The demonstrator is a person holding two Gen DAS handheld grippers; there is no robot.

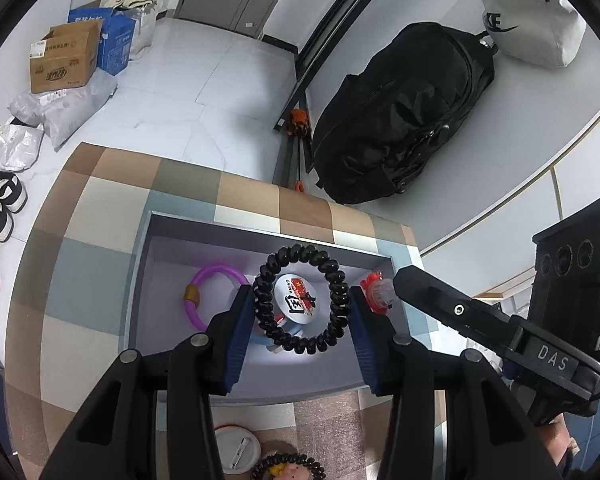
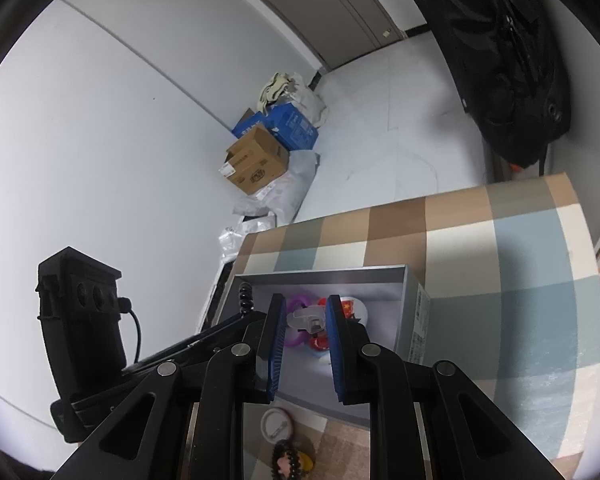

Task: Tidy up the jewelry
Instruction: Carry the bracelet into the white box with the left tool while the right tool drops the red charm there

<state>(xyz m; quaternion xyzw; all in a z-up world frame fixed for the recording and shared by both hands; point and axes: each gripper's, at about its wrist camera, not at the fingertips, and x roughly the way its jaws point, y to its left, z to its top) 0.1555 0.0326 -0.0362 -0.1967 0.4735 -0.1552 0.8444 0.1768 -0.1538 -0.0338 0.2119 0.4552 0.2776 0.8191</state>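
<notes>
My left gripper point(image 1: 300, 304) holds a black spiral hair tie point(image 1: 300, 300) stretched between its blue pads, above the grey box point(image 1: 172, 236). In the box lie a purple ring bracelet point(image 1: 210, 292), a China flag badge point(image 1: 298, 298) and a red and clear clip point(image 1: 380, 294). My right gripper point(image 2: 306, 316) is shut on a clear plastic clip point(image 2: 306, 318), over the same box point(image 2: 412, 308). On the table in front of the box lie a white round badge point(image 1: 236, 454) and a black bead bracelet point(image 1: 288, 470) around a small figure.
The box stands on a checked tablecloth point(image 1: 100, 280). Beyond the table are a black backpack point(image 1: 404, 116), cardboard boxes point(image 1: 64, 60), plastic bags and shoes point(image 1: 0, 208) on the floor. The right gripper's body point(image 1: 500, 328) reaches in from the right in the left view.
</notes>
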